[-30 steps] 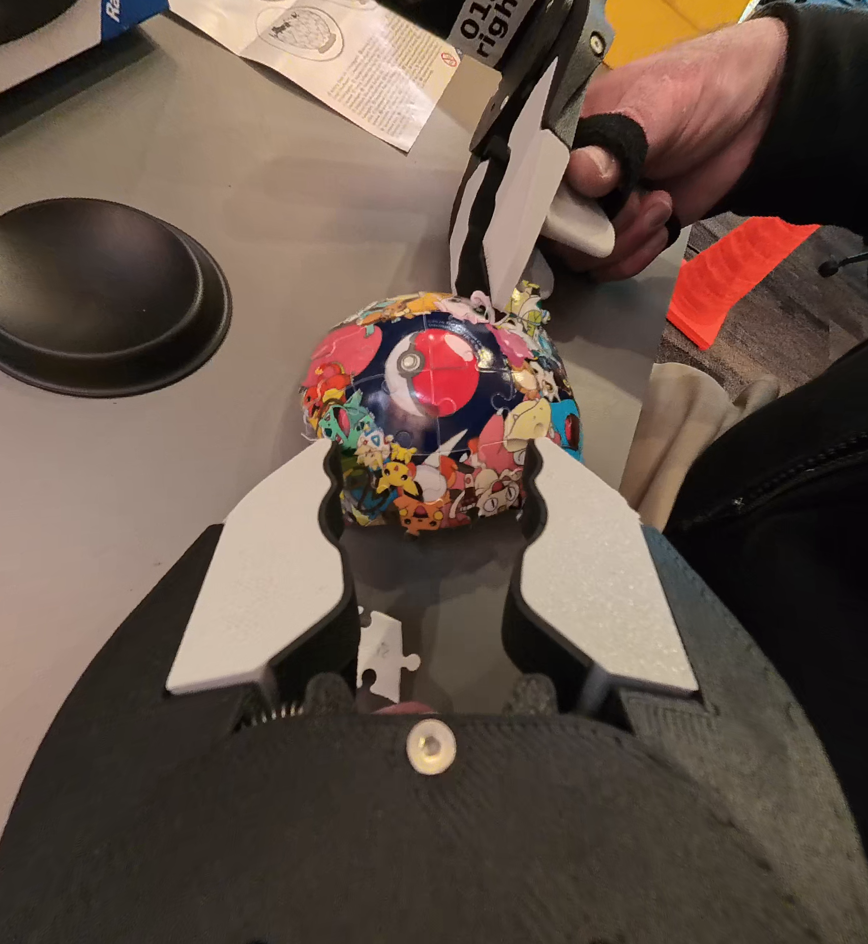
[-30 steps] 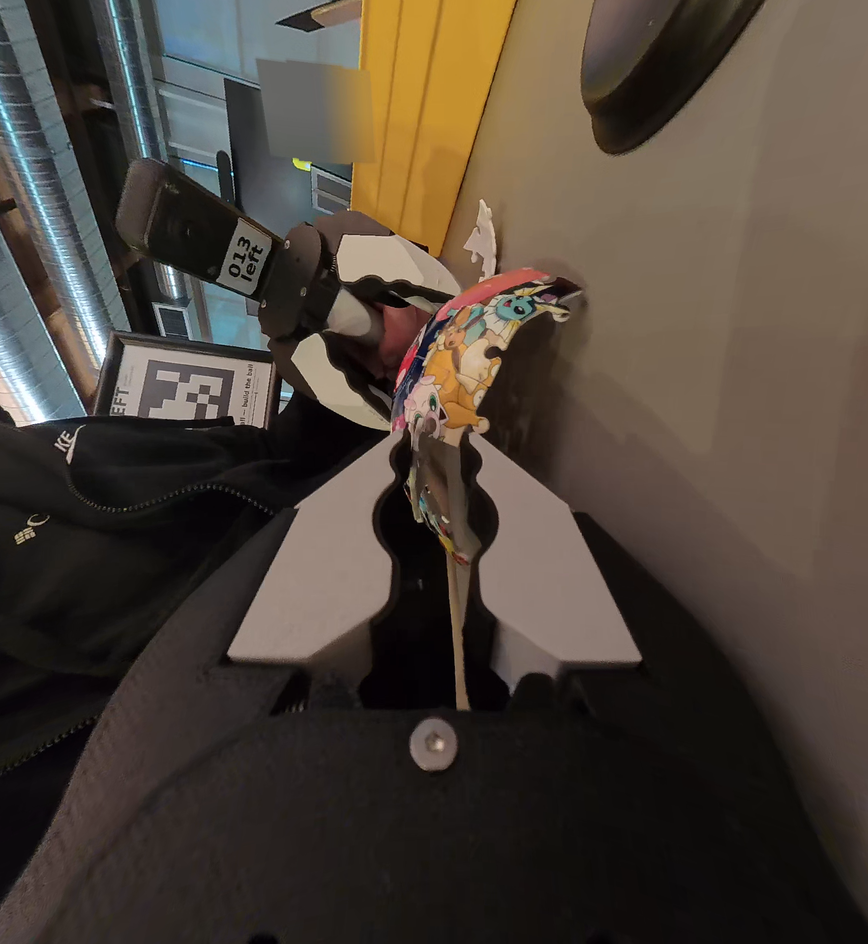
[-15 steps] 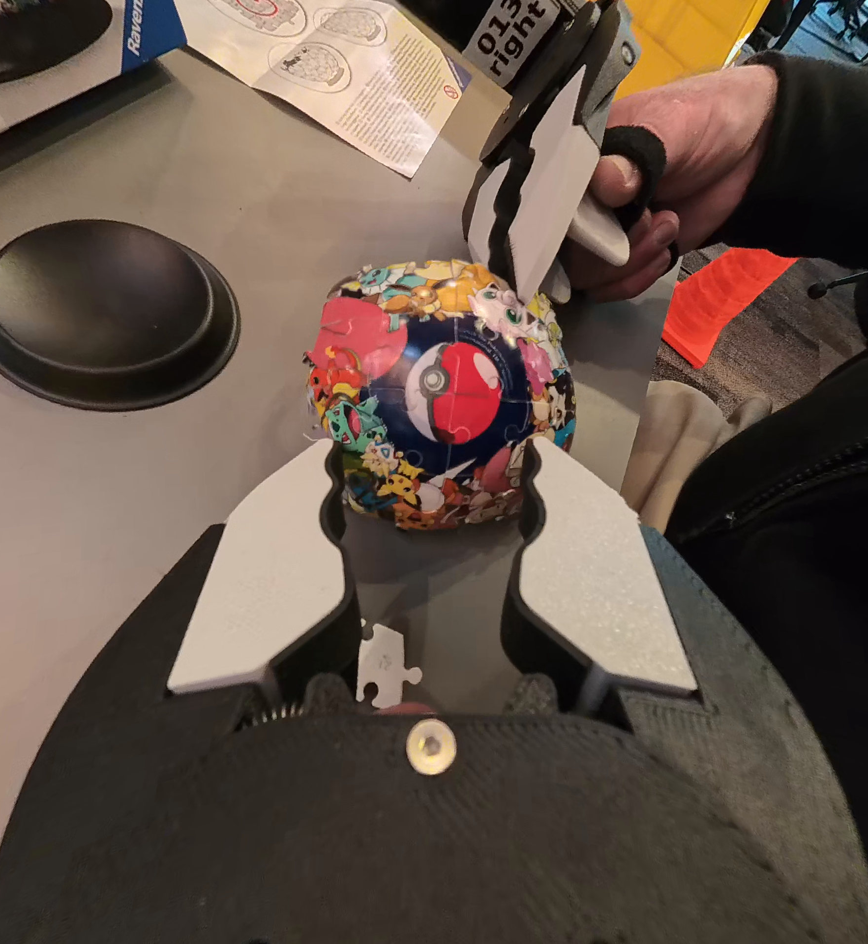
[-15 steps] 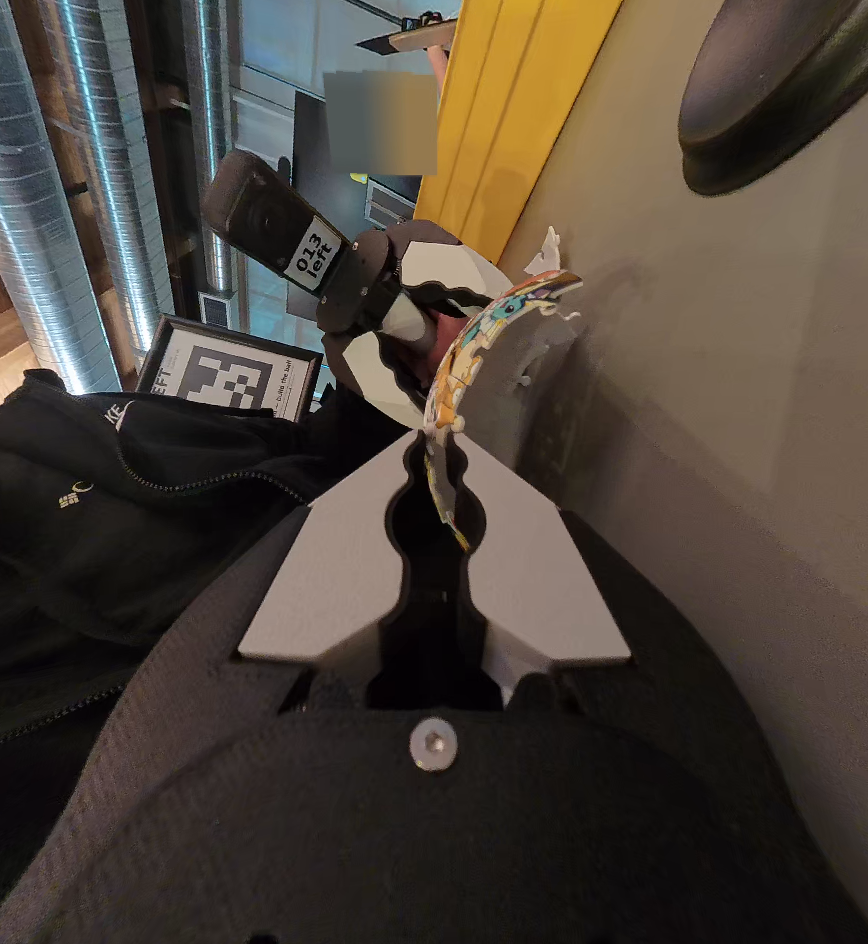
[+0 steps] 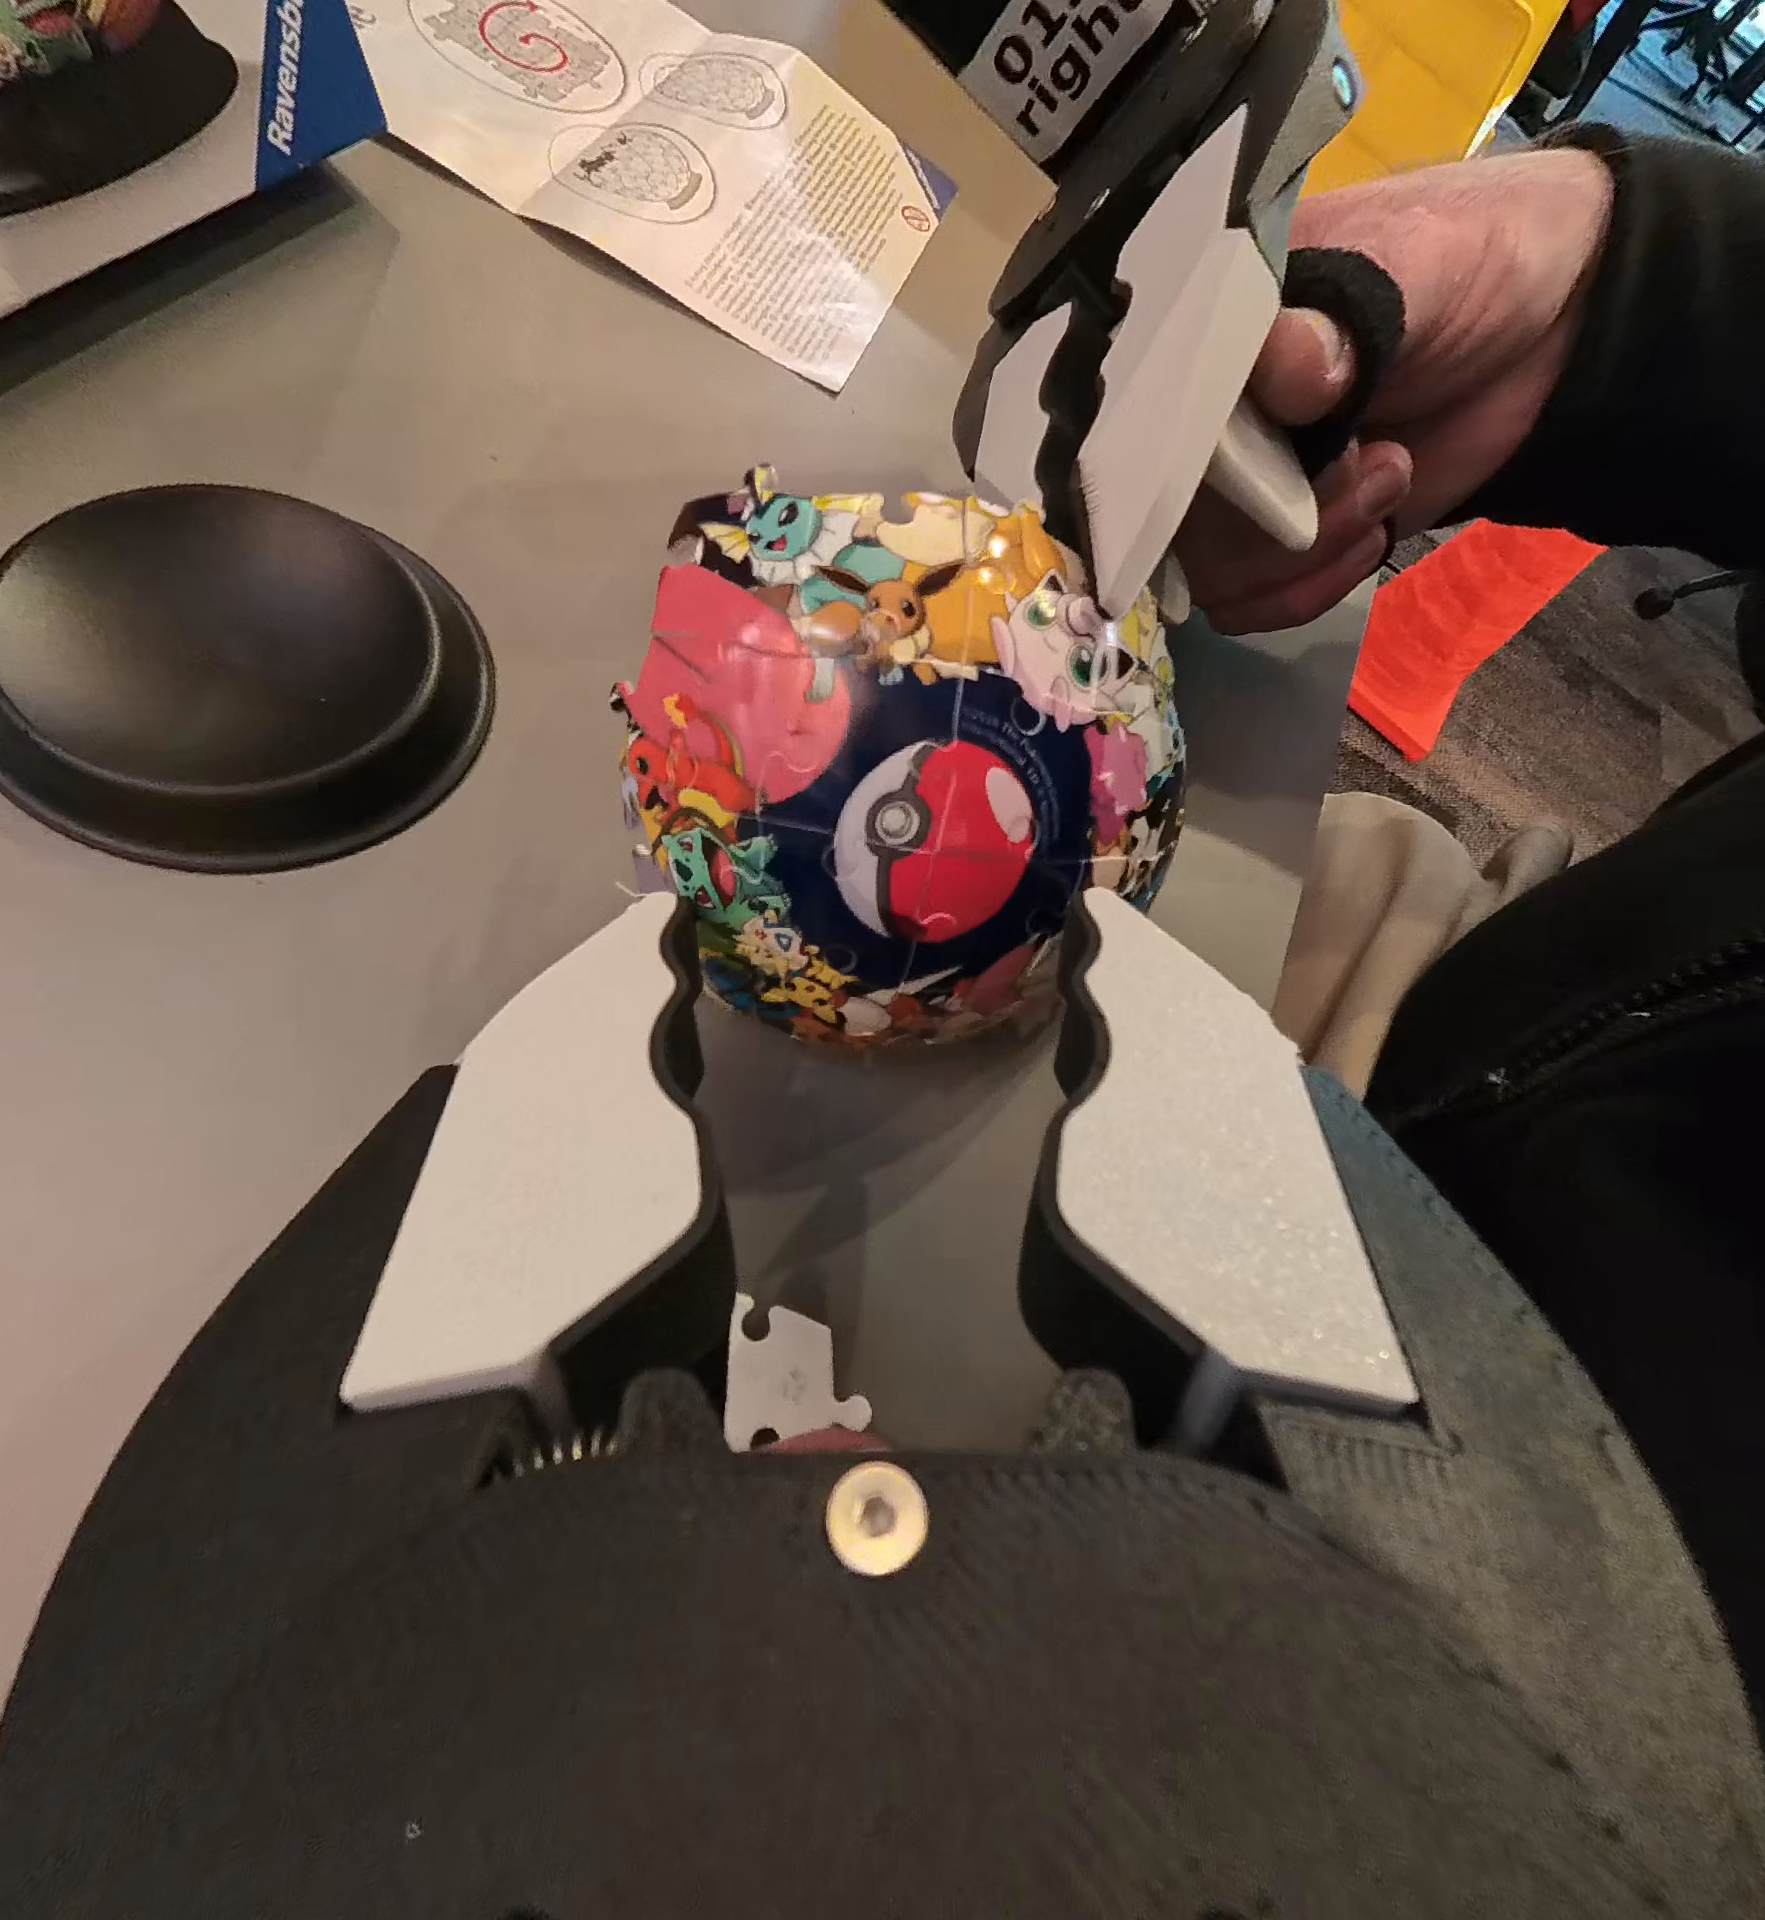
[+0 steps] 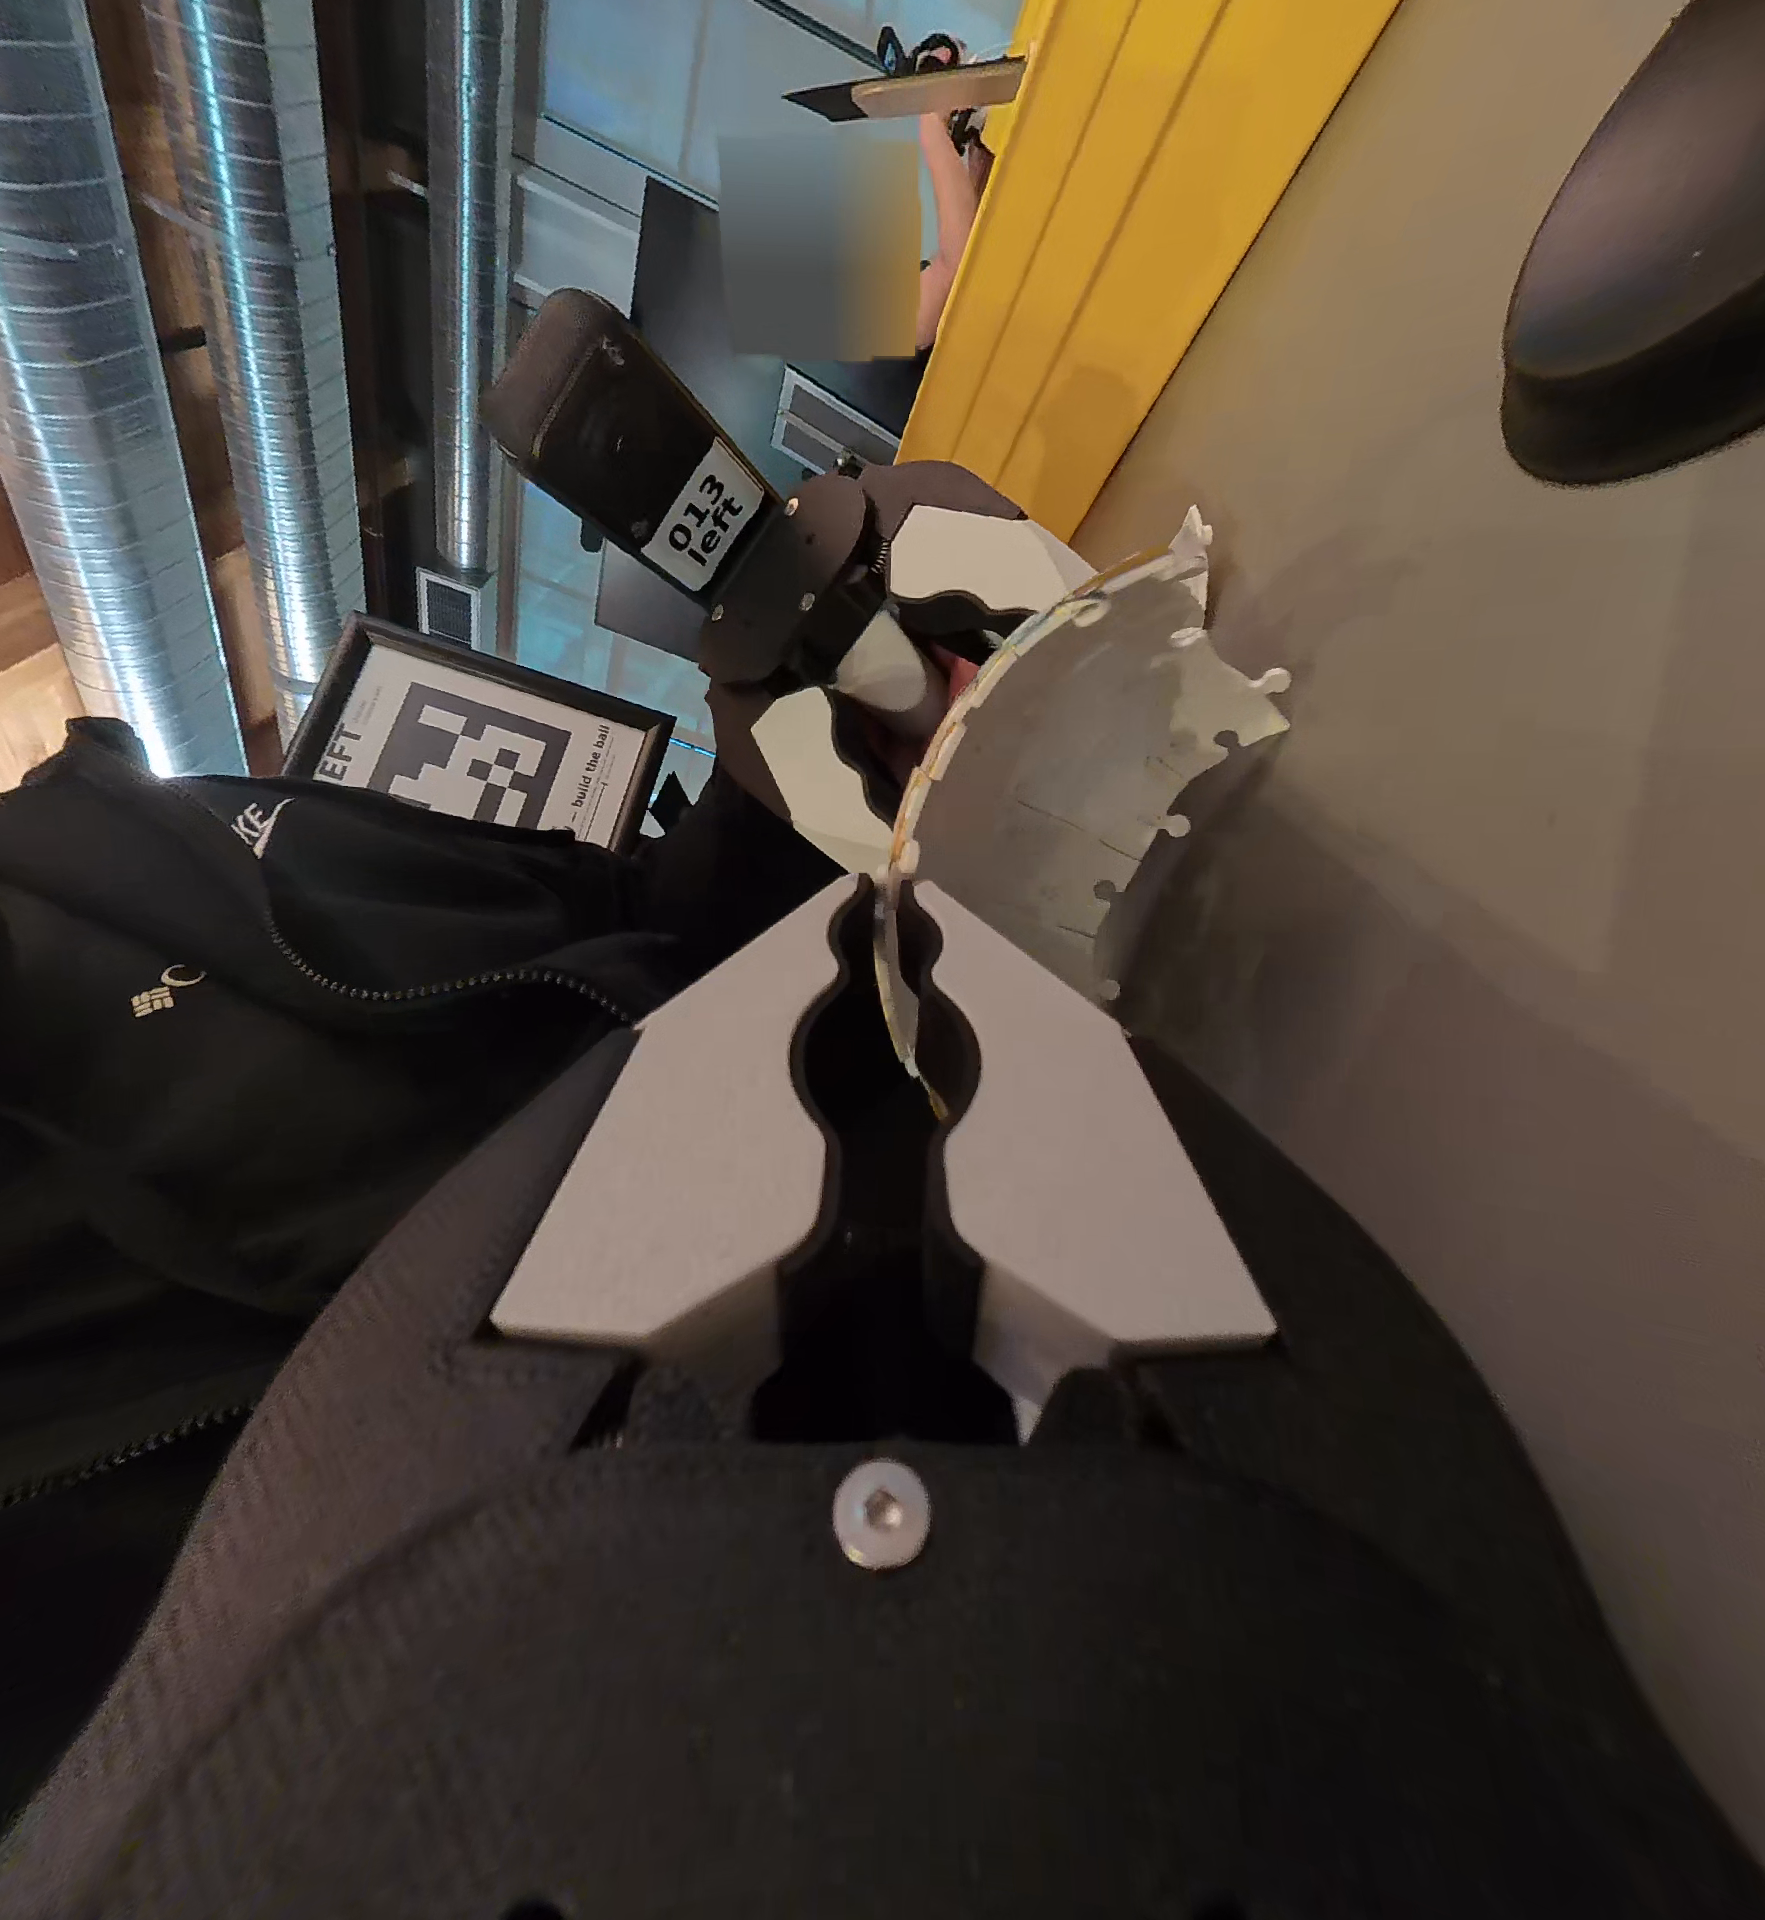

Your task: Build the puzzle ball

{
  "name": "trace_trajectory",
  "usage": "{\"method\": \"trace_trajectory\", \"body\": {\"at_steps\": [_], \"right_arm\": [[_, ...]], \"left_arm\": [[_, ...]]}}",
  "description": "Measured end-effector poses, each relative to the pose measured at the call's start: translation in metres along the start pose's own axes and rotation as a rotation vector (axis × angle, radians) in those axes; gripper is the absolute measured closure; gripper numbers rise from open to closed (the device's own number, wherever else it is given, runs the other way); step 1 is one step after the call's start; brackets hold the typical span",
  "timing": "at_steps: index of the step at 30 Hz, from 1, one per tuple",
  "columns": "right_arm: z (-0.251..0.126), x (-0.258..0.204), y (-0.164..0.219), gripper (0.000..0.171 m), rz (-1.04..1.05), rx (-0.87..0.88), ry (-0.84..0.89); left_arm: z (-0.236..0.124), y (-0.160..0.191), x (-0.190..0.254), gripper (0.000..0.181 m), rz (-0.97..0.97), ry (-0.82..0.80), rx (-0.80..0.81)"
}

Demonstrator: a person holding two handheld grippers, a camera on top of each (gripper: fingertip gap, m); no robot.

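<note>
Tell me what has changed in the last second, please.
The right claw, shut on the rim of the puzzle ball, has tipped the shell up: its red-and-white emblem sits lower and its white inside now faces the right wrist view. The left claw stays open at its base; the loose piece has not moved.

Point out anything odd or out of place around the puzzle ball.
One loose puzzle piece lies white side up on the table, apart from the puzzle ball, between the fingers of the open left hand-held gripper. The ball is an unfinished shell with a jagged open rim, pinched by the right hand-held gripper.
</note>
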State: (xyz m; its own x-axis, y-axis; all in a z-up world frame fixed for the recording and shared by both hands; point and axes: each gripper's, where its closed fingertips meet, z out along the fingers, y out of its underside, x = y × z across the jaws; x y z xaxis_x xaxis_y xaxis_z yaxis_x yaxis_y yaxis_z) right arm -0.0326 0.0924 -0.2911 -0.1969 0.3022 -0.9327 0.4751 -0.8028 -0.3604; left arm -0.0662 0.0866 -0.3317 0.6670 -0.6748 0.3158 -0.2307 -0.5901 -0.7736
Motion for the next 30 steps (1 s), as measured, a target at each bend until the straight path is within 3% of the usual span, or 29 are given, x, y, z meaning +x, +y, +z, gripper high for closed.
{"method": "trace_trajectory", "body": {"at_steps": [19,30], "right_arm": [[0.0,0.0,-0.003,0.171,-0.018,0.01,0.027],[0.001,-0.005,-0.003,0.171,-0.157,-0.041,0.119]], "left_arm": [[0.002,-0.004,0.0,0.112,-0.001,0.001,0.007],[-0.001,-0.012,-0.001,0.112,0.018,-0.018,0.034]]}}
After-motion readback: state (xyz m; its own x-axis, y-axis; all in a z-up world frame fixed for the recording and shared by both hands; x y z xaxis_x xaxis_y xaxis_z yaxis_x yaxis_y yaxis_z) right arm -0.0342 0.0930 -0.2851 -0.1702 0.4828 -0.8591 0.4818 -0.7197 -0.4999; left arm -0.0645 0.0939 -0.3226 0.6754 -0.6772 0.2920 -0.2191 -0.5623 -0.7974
